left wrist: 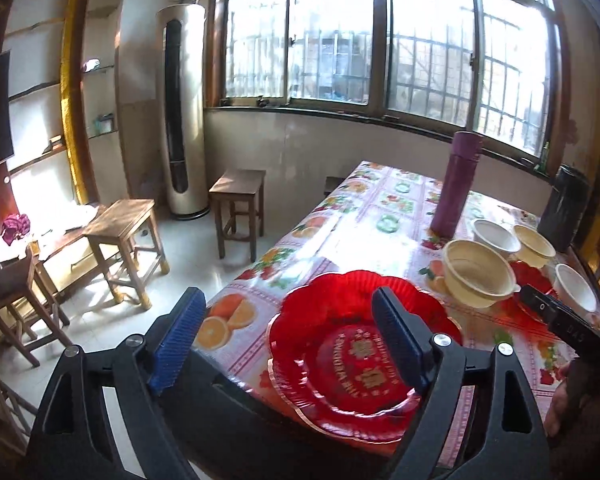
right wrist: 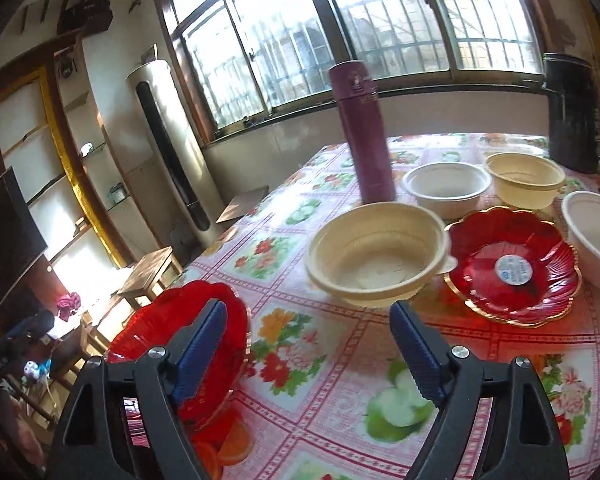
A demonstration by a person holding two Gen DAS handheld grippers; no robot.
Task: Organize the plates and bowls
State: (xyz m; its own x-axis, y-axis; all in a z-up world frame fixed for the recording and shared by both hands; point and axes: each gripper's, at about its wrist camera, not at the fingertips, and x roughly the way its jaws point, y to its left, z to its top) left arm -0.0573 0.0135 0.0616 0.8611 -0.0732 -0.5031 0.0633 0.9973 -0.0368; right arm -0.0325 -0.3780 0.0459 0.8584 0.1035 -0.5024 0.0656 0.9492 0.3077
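Hovering wide open, left gripper (left wrist: 288, 344) above red plate (left wrist: 360, 356) sitting at near table (left wrist: 340, 240) corner. Spreading apart and empty, right gripper (right wrist: 308, 356) facing cream bowl (right wrist: 376, 252), with second red plate (right wrist: 512, 268) just right of it and 3 more bowls lying behind.

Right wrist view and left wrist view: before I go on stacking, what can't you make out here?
- Near red plate: the right wrist view hides its front behind the left finger; its overhang past the table edge is unclear.
- Outermost white bowl: cut off by the right wrist view's edge.
- Sticker on far red plate: print too small.
- Right gripper in the left wrist view: only partly in frame.
- Nearest cream bowl: blurred.
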